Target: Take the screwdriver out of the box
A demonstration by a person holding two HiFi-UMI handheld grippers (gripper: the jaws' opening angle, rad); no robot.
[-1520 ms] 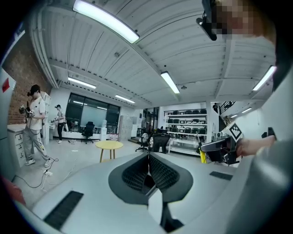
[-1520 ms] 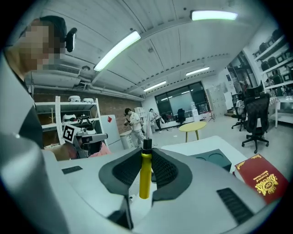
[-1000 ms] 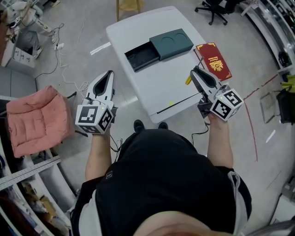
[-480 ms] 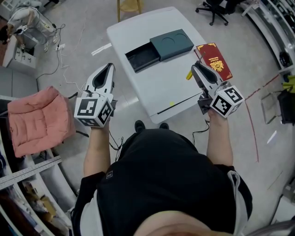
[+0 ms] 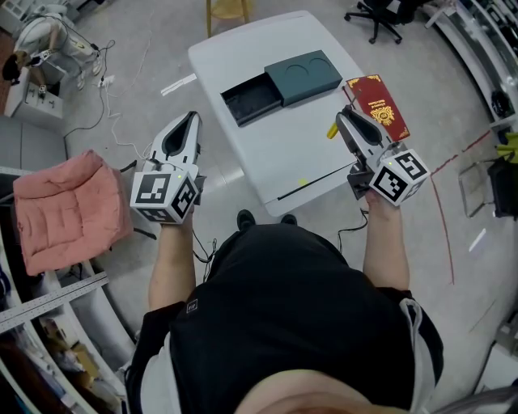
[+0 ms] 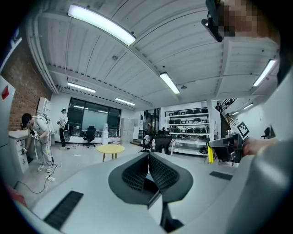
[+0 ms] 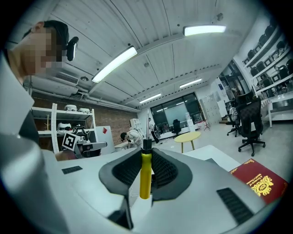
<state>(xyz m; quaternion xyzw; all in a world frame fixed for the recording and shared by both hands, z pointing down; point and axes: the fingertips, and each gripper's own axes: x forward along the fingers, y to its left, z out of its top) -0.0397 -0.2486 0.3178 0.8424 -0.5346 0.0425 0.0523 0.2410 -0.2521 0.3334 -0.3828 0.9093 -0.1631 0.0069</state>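
Observation:
A dark green box lies on the white table (image 5: 279, 162): its open tray (image 5: 251, 99) is slid out from under the lid (image 5: 301, 77), and I see nothing in it. My right gripper (image 5: 345, 123) hovers at the table's right edge, shut on a yellow-handled screwdriver (image 5: 331, 132). In the right gripper view the screwdriver (image 7: 145, 176) stands upright between the jaws of that gripper (image 7: 146, 157), black collar and metal shaft on top. My left gripper (image 5: 191, 121) is off the table's left side over the floor. Its jaws (image 6: 149, 157) meet with nothing between them.
A red booklet (image 5: 378, 105) lies at the table's right edge, just beyond the right gripper. A pink cushioned seat (image 5: 69, 206) stands on the floor to the left, with cables (image 5: 121, 141) nearby. A yellow table (image 5: 227, 10) and an office chair (image 5: 376, 16) stand beyond.
The left gripper has crept slightly forward in the head view. The right gripper still holds the screwdriver in nearly the same place.

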